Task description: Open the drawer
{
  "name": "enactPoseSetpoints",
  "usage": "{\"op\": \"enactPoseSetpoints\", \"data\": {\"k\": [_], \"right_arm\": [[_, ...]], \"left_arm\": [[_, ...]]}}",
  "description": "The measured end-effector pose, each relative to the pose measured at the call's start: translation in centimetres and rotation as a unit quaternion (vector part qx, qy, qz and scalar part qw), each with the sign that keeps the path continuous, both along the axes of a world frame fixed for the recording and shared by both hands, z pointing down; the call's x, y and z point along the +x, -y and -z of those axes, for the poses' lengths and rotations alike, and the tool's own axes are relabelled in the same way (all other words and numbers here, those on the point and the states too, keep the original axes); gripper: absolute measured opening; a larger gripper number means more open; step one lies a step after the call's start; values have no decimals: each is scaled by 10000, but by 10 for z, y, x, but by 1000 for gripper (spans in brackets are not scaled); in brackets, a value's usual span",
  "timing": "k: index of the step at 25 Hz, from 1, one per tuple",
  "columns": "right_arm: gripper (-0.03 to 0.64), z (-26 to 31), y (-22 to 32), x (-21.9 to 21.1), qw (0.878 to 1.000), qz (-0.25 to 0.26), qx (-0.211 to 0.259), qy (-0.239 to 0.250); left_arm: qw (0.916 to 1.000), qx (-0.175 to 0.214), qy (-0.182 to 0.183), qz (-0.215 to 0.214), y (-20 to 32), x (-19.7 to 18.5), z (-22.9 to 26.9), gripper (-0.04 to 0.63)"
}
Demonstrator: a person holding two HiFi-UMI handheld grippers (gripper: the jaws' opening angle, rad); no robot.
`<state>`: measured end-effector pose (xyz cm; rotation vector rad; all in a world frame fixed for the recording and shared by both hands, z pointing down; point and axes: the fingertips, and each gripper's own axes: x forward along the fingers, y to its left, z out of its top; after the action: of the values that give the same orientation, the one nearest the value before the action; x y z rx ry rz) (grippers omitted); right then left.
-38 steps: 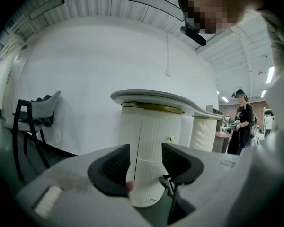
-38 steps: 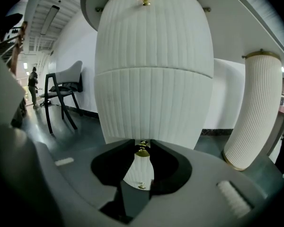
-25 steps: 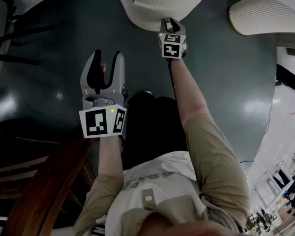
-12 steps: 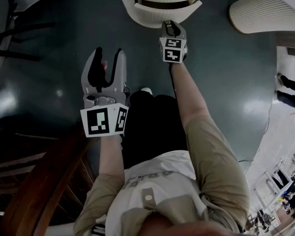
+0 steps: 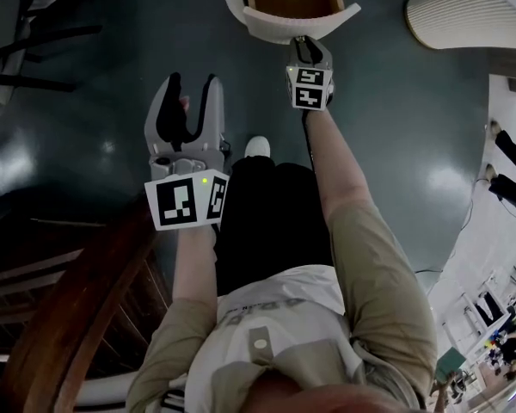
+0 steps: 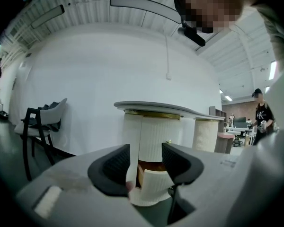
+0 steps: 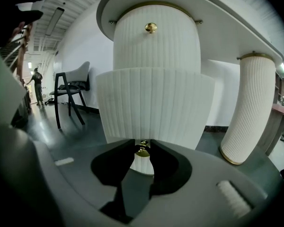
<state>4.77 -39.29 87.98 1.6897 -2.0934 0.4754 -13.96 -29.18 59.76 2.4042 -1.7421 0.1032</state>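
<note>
1. The ribbed white drawer [image 5: 279, 31] juts partly out of its rounded cabinet [image 7: 132, 46] at twelve o'clock, its wooden inside showing.
2. The right tongs [image 5: 303, 43] pinch its small brass knob [image 7: 142, 150].
3. The left tongs [image 5: 187, 93] hang spread and empty at eleven o'clock.
4. Glossy dark floor [image 5: 95, 144] lies open all round, and a fluted column [image 7: 248, 108] stands at two o'clock.

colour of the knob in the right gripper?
Shiny gold knob; the right gripper view shows it best.
</note>
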Motion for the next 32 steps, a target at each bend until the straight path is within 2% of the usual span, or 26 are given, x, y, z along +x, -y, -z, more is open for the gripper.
{"op": "enactPoseSetpoints", "data": {"k": [16,32], "right_arm": [[104,-8,-72,6,9977,-123,-669,-37],[106,-9,-106,6,9961,-85,-877,-71]], "left_arm": [[9994,-277,61,-181,-31,12,8,222],[9995,-279,65,-105,-47,20,17,222]]}}
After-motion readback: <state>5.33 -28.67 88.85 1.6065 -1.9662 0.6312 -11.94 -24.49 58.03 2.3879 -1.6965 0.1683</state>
